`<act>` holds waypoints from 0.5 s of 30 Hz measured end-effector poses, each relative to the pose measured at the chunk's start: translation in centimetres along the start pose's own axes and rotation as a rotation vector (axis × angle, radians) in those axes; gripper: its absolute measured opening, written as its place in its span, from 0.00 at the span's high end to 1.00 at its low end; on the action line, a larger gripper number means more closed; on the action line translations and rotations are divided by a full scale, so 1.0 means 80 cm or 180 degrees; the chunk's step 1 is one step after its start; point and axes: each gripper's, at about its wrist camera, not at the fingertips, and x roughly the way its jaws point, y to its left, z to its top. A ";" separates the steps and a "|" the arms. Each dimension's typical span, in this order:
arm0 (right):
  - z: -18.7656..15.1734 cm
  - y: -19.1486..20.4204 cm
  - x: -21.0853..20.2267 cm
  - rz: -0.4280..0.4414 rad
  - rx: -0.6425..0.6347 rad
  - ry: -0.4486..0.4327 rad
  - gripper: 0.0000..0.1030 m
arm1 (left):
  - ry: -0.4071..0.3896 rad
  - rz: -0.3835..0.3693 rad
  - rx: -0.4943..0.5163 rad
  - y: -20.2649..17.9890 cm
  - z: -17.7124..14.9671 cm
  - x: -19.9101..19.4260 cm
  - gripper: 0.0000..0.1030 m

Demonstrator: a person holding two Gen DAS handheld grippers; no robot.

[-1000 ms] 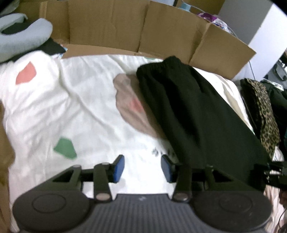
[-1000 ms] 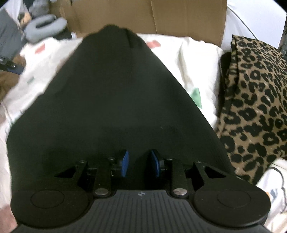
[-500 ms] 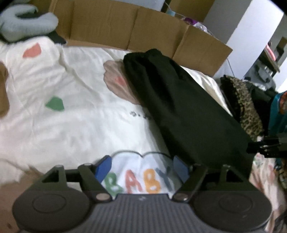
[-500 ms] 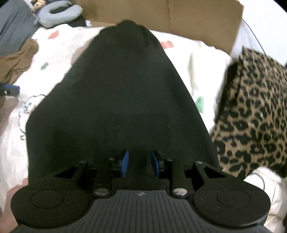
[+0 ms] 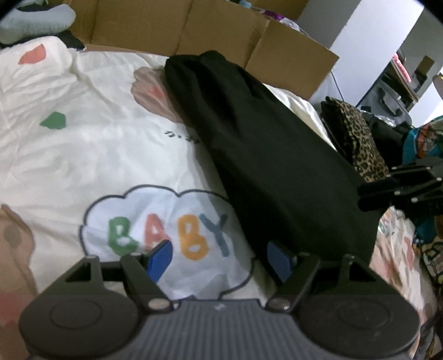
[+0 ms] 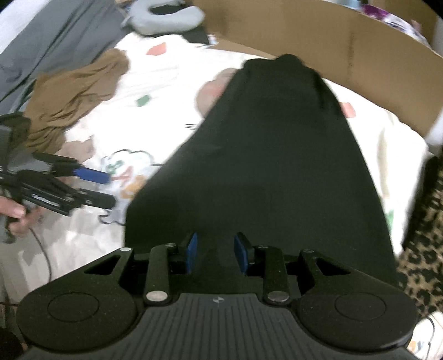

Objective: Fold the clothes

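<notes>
A long black garment [image 5: 265, 155] lies stretched over the white printed bedsheet [image 5: 83, 144], narrow end toward the cardboard. In the right wrist view the black garment [image 6: 271, 155] runs from the far end straight into my right gripper [image 6: 216, 252], whose blue pads are shut on its near edge. That right gripper [image 5: 373, 196] shows at the garment's right corner in the left wrist view. My left gripper [image 5: 218, 260] hovers open over the "BABY" cloud print [image 5: 166, 238], just left of the garment's near edge, holding nothing. A hand holds the left gripper [image 6: 108, 188] in the right wrist view.
A cardboard wall [image 5: 221, 30] stands along the far side of the bed. Leopard-print fabric [image 5: 362, 144] and more clothes pile up at the right. A crumpled brown garment [image 6: 74, 97], grey fabric [image 6: 55, 41] and a grey neck pillow [image 6: 166, 16] lie at the left.
My left gripper drew back toward the near edge of the bed and opened wider. My right gripper pulled the black garment's edge back, and its view swung left.
</notes>
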 end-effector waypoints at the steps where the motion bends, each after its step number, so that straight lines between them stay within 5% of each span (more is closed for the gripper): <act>1: 0.002 0.007 0.003 0.0045 -0.0029 0.0010 0.62 | -0.0007 -0.0011 -0.0031 -0.002 0.000 0.002 0.24; 15: -0.011 0.054 0.041 0.0397 -0.0139 0.0191 0.55 | -0.0009 -0.0194 0.0007 -0.028 0.001 0.027 0.24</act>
